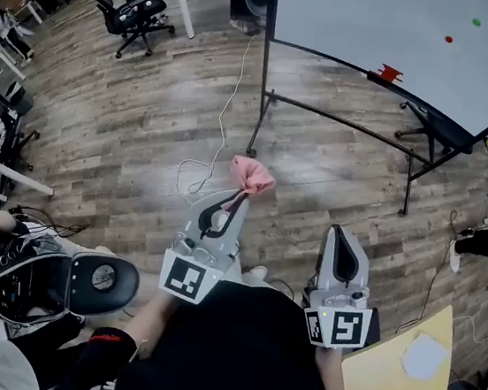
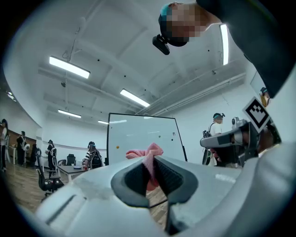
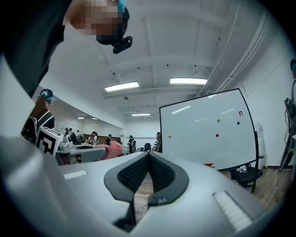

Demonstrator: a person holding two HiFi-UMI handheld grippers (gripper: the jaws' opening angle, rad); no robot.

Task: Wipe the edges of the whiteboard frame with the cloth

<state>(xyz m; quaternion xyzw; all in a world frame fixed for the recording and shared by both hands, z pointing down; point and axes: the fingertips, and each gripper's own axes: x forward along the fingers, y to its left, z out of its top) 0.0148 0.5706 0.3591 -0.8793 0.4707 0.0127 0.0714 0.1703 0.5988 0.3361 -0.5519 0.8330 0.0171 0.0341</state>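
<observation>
A pink cloth (image 1: 251, 175) sticks out of my left gripper (image 1: 234, 199), whose jaws are shut on it; in the left gripper view the cloth (image 2: 148, 157) is bunched between the dark pads. My right gripper (image 1: 338, 235) is held beside it with the jaws shut and nothing between them (image 3: 148, 156). The whiteboard (image 1: 407, 37), black-framed on a wheeled stand, stands ahead at the upper right, some way from both grippers. It shows as whiteboard (image 2: 141, 138) in the left gripper view and whiteboard (image 3: 208, 132) in the right gripper view, with small coloured magnets on it.
A white cable (image 1: 222, 124) trails on the wooden floor near the stand's left leg (image 1: 260, 103). An office chair (image 1: 130, 12) and a table stand far left. A black stool (image 1: 54, 281) is at my lower left, a yellow tabletop (image 1: 400, 366) at the lower right. Other people stand around the room.
</observation>
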